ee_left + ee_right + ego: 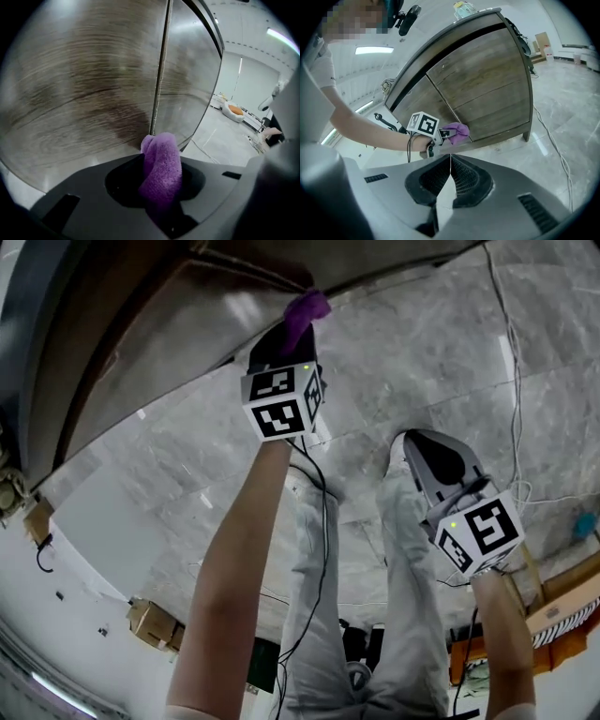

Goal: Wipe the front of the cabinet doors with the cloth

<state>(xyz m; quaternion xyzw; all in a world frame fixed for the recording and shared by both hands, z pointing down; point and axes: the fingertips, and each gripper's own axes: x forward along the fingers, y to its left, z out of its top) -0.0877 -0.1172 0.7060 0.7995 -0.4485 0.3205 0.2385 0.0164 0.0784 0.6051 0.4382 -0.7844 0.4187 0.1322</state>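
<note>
Bunched fuzzy purple cloth (161, 164), lower end hidden inside the pinching left gripper (289, 338), at the wooden cabinet doors' (84, 93) seam, 12 o'clock, contact unclear; right gripper (450, 180) pressed together, empty, 4 o'clock.

The brown wooden cabinet doors (487, 89) wall off the way ahead, while the grey marble floor (422, 362) before them lies open, crossed by a thin white cable (515, 418).

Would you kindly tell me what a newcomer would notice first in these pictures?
The bright purple cloth, clamped in the left claw, stands out low at the seam between the two wooden cabinet doors. The right claw hangs shut and empty over the marble floor, away from the cabinet.
</note>
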